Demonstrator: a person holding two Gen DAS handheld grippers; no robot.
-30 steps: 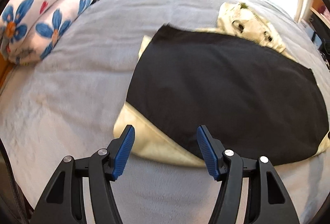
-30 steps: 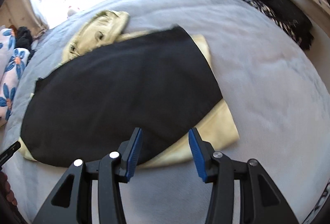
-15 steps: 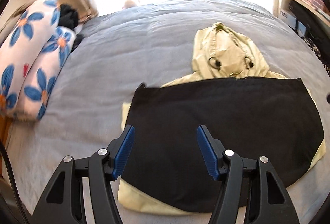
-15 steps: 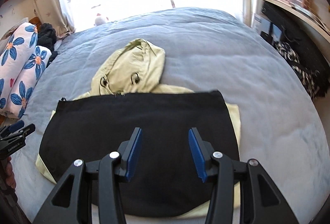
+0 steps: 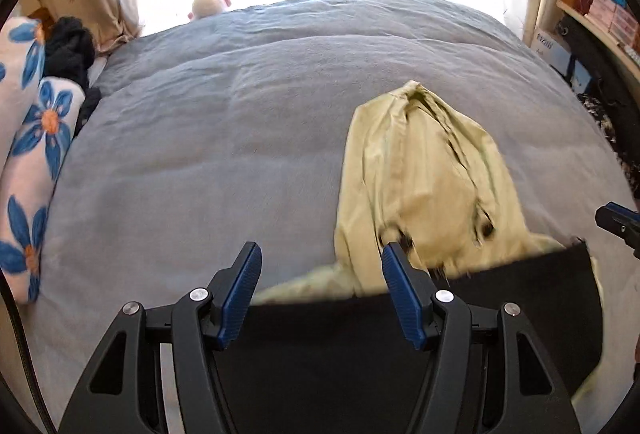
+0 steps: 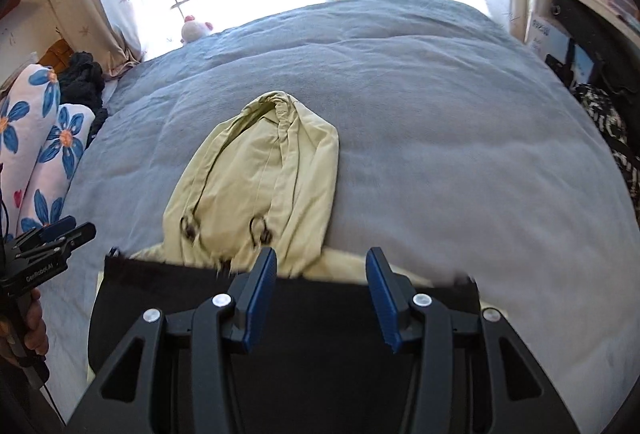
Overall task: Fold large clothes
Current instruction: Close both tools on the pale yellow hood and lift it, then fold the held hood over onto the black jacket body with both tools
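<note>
A yellow jacket (image 6: pixel 256 170) lies on the grey bed (image 6: pixel 420 114), its hood pointing far toward the window. Its near part is folded with the black lining (image 6: pixel 320 334) on top. The left gripper (image 5: pixel 322 294) and the right gripper (image 6: pixel 322 300) both hang over the black part, spread apart, with nothing between them. Flowered pillows (image 5: pixel 36 154) sit at the left.
</note>
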